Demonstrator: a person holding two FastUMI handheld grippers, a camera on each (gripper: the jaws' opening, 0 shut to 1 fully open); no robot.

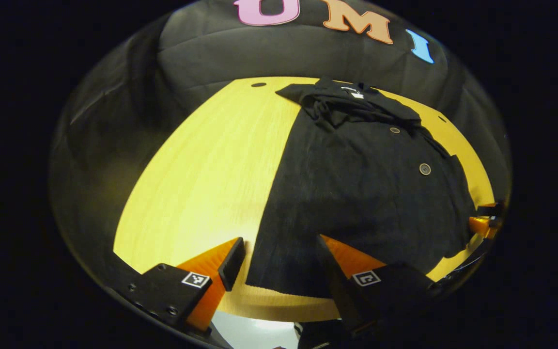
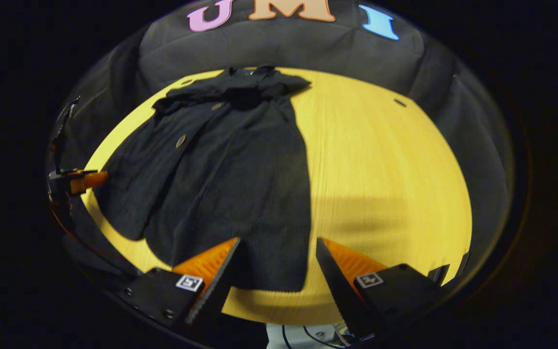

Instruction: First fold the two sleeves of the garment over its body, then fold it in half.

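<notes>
A black buttoned garment (image 1: pixel 356 184) lies flat on the yellow wooden table (image 1: pixel 211 184), collar at the far end, both sleeves folded in over its body. My left gripper (image 1: pixel 279 264) stands open above the hem's left corner, nothing between its fingers. In the right gripper view the same garment (image 2: pixel 230 174) stretches away from me, and my right gripper (image 2: pixel 276 264) is open over the hem's right corner, holding nothing. The left gripper (image 2: pixel 73 182) also appears at the far left edge of the right gripper view, and the right gripper (image 1: pixel 487 218) at the far right of the left gripper view.
Bare tabletop (image 2: pixel 385 174) spreads to the right of the garment in the right gripper view, and to its left in the left gripper view. Black cloth wall (image 1: pixel 279 53) rises behind the table. The table's near edge (image 1: pixel 279 310) runs just under the fingers.
</notes>
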